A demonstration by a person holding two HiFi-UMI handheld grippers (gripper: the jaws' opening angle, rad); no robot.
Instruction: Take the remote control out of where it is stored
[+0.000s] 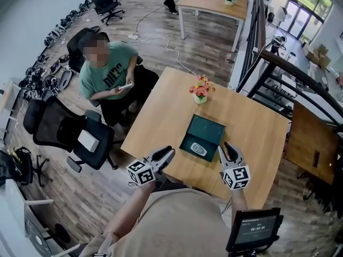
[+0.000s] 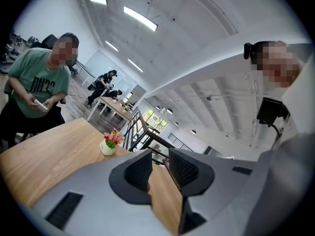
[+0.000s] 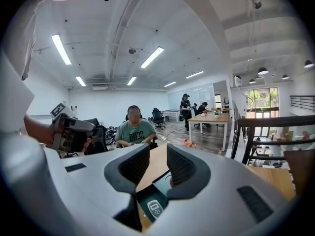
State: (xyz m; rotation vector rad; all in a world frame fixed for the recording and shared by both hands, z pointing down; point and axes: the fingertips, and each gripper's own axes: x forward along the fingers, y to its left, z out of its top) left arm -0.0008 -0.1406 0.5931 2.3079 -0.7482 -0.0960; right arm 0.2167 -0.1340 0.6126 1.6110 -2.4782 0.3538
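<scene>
The small pale-grey rounded plastic remote control (image 1: 199,149) lies flat in the near half of the open dark green box (image 1: 210,128). The box's lid is thrown back flat on the far side. From the right gripper view you look straight down the jaws onto it, face up, buttons showing.

My read is that it's a light, stiff bit of plastic with a smooth shell, so it's probably slippery, though not fragile. It sits low in its tray, and how much side wall shows above the lining can't be made out. The best hold looks to be across its narrow width, about mid-length, with the pads on the two long edges. If the tray hugs it, tipping one end up first may be needed. The box looks light as well and could lift or slide with the remote, so steadying its rim would help.

The box sits towards the near right of the pale wooden desk (image 1: 161,108). The right gripper (image 1: 227,149) hangs just to the right of the box, jaws clenched to a slit with nothing in them. The left gripper (image 1: 167,153) is near the box's left edge, jaws likewise drawn together and empty. Both must open before any grab.

Farther off stands a small cream pot of pink and red flowers (image 1: 200,90), and a seated person in a green T-shirt (image 1: 107,71) is at the far left.
</scene>
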